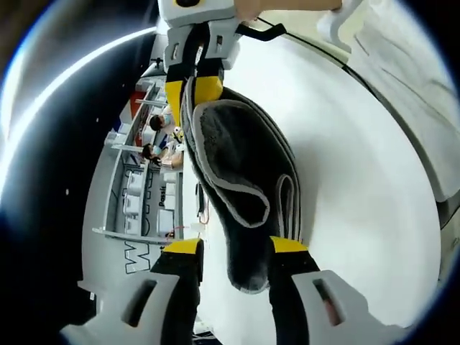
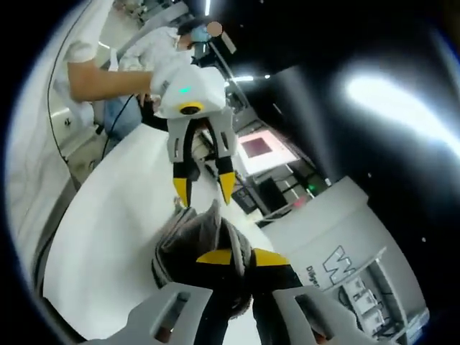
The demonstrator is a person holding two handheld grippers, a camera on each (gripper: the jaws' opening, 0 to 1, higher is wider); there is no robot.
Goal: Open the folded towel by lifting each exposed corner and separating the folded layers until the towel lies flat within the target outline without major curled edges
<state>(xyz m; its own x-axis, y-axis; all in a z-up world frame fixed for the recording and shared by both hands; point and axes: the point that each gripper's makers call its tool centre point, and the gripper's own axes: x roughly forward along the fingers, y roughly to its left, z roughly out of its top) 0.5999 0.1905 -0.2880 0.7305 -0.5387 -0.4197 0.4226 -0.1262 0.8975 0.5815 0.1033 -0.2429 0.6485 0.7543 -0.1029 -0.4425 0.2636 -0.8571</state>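
A: L claw (image 1: 236, 248)?
B: Jaws well apart, straddling the near end of the grey towel (image 1: 244, 180); not gripping. Towel hangs bunched above the white bench (image 1: 359, 201).
A: R claw (image 2: 233, 256)?
B: Closed on towel's folds (image 2: 198, 237); in left gripper view it enters from top (image 1: 194, 90), pinching the far end.
A: Background?
B: Person's arm (image 2: 108, 83) behind L claw (image 2: 205, 190); shelving (image 1: 136, 194) at the side.

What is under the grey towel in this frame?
The grey towel hangs above the white table, its far end pinched by the right gripper, with the left gripper open around its near end. The table directly beneath is hidden.
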